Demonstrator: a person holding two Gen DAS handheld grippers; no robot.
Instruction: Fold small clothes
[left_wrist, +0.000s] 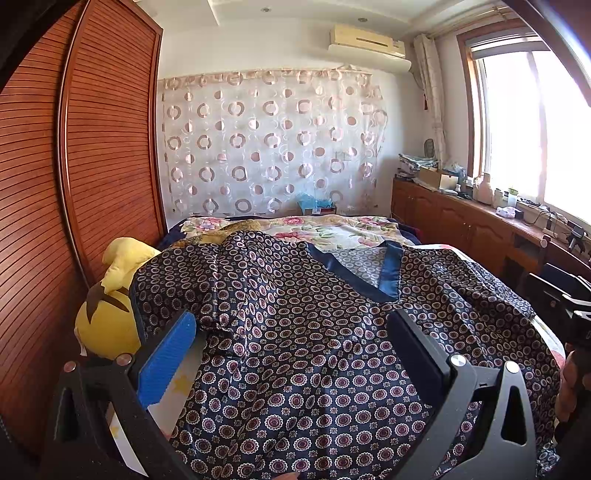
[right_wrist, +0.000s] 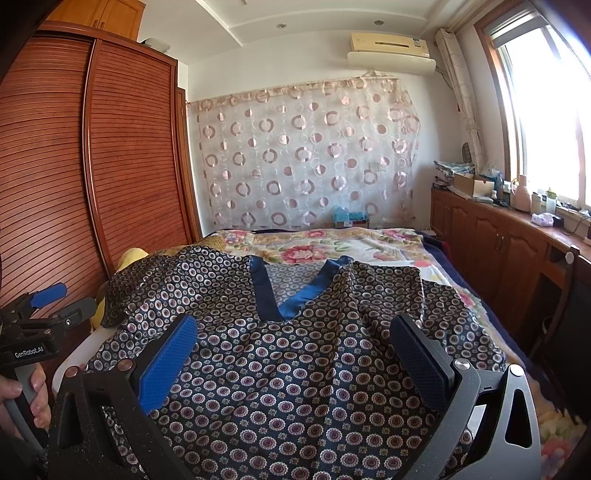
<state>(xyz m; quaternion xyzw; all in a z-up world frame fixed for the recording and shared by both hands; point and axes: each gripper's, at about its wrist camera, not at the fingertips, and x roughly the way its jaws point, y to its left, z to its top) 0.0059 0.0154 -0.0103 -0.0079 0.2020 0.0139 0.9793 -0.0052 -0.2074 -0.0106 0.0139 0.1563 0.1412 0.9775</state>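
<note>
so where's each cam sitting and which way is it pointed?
Left wrist: on the left gripper, looking along its open fingers over the patterned top on the bed, toward the curtain; a hand shows at the right edge.
Right wrist: on the right gripper, fingers open, facing the same way; the left gripper and the hand holding it show at left.
Shared: top, yellow plush, wardrobe, curtain, window.

A bed (right_wrist: 476, 295) carries a floral sheet (right_wrist: 332, 247), patterned garment (right_wrist: 295, 369) and yellow plush (left_wrist: 107, 317).
</note>
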